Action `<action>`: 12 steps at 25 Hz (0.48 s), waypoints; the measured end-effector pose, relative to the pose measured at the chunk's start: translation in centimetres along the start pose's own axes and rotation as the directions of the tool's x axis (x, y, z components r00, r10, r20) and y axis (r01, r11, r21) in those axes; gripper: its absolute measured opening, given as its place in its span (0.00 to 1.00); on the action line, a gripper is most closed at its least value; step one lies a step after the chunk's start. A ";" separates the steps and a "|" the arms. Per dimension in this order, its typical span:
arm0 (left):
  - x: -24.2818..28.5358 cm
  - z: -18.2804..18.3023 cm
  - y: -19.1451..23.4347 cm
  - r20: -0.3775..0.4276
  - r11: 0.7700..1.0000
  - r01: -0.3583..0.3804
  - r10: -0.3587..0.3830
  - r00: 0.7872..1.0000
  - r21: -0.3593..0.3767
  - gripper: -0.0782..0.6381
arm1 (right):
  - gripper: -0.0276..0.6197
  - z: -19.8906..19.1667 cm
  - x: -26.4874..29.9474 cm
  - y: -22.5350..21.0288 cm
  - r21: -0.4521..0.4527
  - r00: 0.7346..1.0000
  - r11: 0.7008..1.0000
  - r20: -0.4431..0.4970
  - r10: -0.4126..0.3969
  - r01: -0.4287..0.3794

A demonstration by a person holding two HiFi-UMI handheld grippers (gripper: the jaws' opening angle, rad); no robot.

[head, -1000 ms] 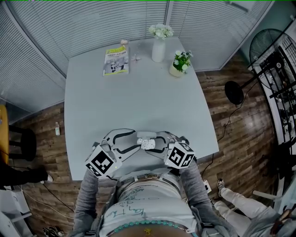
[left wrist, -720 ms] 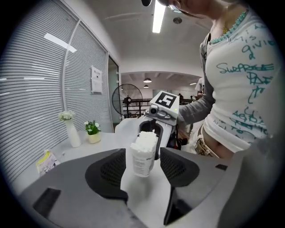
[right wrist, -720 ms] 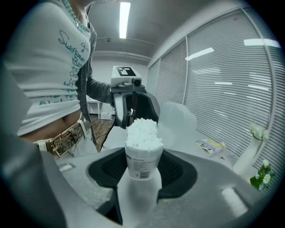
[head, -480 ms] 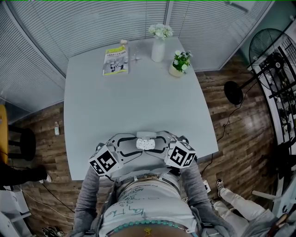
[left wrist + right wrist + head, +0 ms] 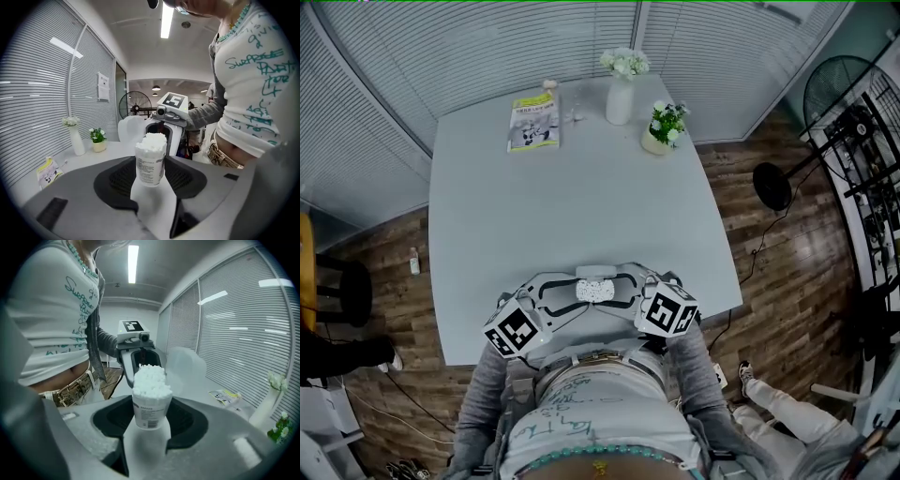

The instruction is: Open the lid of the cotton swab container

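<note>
Lid (image 5: 187,364) is already up: the translucent flap stands clear of the mouth, w/ swab heads bare on top. Cotton swab container (image 5: 596,290) is upright at the near edge of the table (image 5: 572,187), right in front of the person, between both tools. Can't tell if it rests on the top. Right gripper (image 5: 151,409) pinches it mid-body, pads on both sides. Left gripper (image 5: 150,164) comes from the opposite side. Its jaws have just been closing w/ the container between them, and the pads look pressed to its wall near the tips. Opening looks done, I'd judge; prob. only letting go & backing off is left.
</note>
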State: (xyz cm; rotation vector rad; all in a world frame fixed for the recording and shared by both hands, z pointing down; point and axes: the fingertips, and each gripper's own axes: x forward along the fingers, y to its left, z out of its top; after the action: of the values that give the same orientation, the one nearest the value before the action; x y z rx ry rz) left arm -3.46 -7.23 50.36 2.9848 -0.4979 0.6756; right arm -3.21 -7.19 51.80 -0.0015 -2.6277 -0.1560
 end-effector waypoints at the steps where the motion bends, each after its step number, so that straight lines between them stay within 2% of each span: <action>1: 0.0 0.2 0.0 0.011 1.000 0.001 -0.001 1.000 -0.007 0.37 | 0.36 0.1 0.0 0.0 0.007 1.000 1.000 0.007 -0.003 0.003; 12: -1.4 1.9 0.5 0.114 0.996 -0.032 0.042 0.993 -0.083 0.37 | 0.39 2.4 -0.8 -0.7 0.110 0.988 0.994 0.147 -0.038 0.022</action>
State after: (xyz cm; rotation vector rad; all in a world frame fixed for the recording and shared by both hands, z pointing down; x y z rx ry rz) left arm -4.06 -7.46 48.01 2.9564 -0.5737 0.4746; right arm -3.69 -7.64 49.29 0.0663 -2.7835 -0.0244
